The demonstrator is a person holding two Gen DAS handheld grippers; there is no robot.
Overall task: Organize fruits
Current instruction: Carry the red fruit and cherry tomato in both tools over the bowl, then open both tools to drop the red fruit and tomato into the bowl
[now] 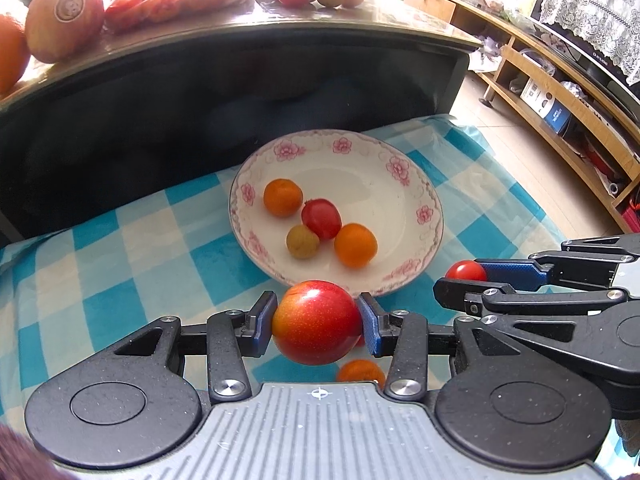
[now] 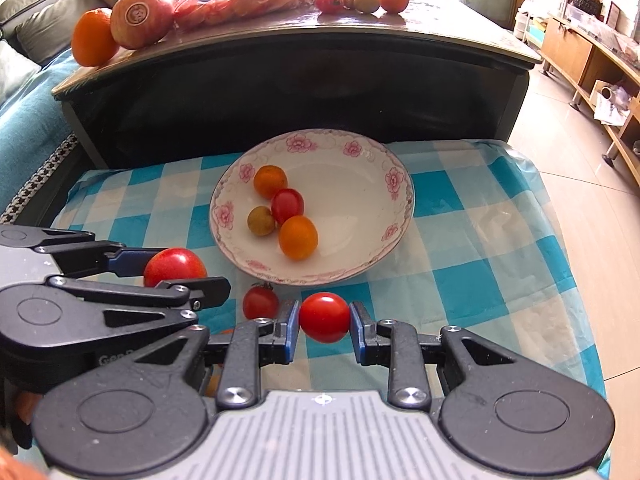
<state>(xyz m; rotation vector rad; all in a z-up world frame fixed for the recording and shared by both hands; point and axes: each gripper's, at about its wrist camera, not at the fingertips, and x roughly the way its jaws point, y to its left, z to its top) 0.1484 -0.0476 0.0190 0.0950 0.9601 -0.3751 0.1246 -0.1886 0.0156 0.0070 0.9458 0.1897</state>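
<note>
Over the checked cloth (image 2: 460,240), left gripper (image 1: 318,322) clamps a red apple (image 1: 316,322) and right gripper (image 2: 325,320) pinches a cherry tomato (image 2: 324,317), both seemingly bound for the flowered plate (image 2: 360,152).

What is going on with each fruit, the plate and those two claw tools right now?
Left gripper: shut on the red apple, held clear of the cloth.
Right gripper: shut on a cherry tomato.
Flowered plate: holds two small oranges, a red tomato and a greenish-brown fruit.
Loose cherry tomato: lying on the checked cloth, beside the plate.
</note>
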